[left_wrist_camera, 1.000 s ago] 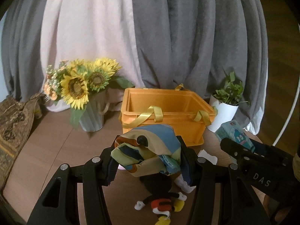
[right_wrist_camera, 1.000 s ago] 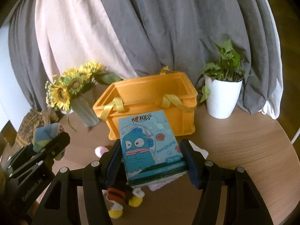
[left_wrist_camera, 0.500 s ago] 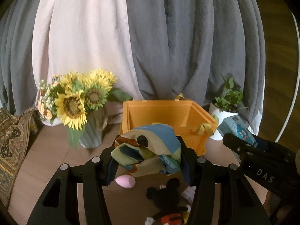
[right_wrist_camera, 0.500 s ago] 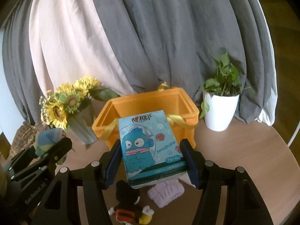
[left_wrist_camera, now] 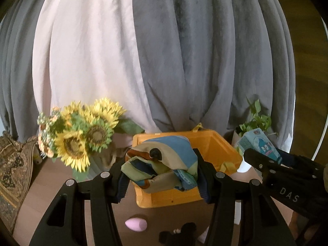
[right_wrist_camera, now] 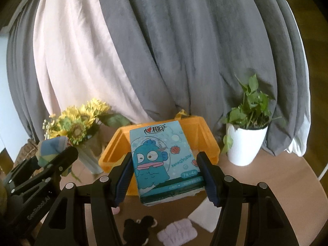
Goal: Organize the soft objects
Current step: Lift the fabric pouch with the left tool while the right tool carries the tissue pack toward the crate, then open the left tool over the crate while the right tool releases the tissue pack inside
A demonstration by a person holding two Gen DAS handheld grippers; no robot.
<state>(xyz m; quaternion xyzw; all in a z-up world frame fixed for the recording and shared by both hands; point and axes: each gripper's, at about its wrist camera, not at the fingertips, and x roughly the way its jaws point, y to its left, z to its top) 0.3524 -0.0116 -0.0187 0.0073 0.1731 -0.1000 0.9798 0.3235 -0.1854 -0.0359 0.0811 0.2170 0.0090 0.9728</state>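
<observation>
My left gripper point(left_wrist_camera: 162, 176) is shut on a bunched blue, cream and brown cloth point(left_wrist_camera: 164, 164) and holds it in front of the orange basket point(left_wrist_camera: 223, 149). My right gripper point(right_wrist_camera: 166, 176) is shut on a teal tissue pack point(right_wrist_camera: 162, 160) with a cartoon fish, held up before the orange basket point(right_wrist_camera: 207, 135). The tissue pack also shows at the right of the left wrist view point(left_wrist_camera: 258, 141). The cloth shows at the left of the right wrist view point(right_wrist_camera: 51, 149). A Mickey plush point(right_wrist_camera: 139, 229), a pink egg-shaped sponge point(left_wrist_camera: 136, 224) and a lilac cloth pad point(right_wrist_camera: 176, 233) lie on the table below.
A vase of sunflowers point(left_wrist_camera: 82, 141) stands left of the basket. A white pot with a green plant point(right_wrist_camera: 246, 141) stands to its right. Grey and pink curtains hang behind. A white flat piece point(right_wrist_camera: 207, 219) lies on the round wooden table point(right_wrist_camera: 276, 184). A patterned cushion point(left_wrist_camera: 12, 170) is at far left.
Both grippers have risen and tilted up with their loads. The basket now sits lower and nearer behind them, and the plush has slid to the bottom edge.
</observation>
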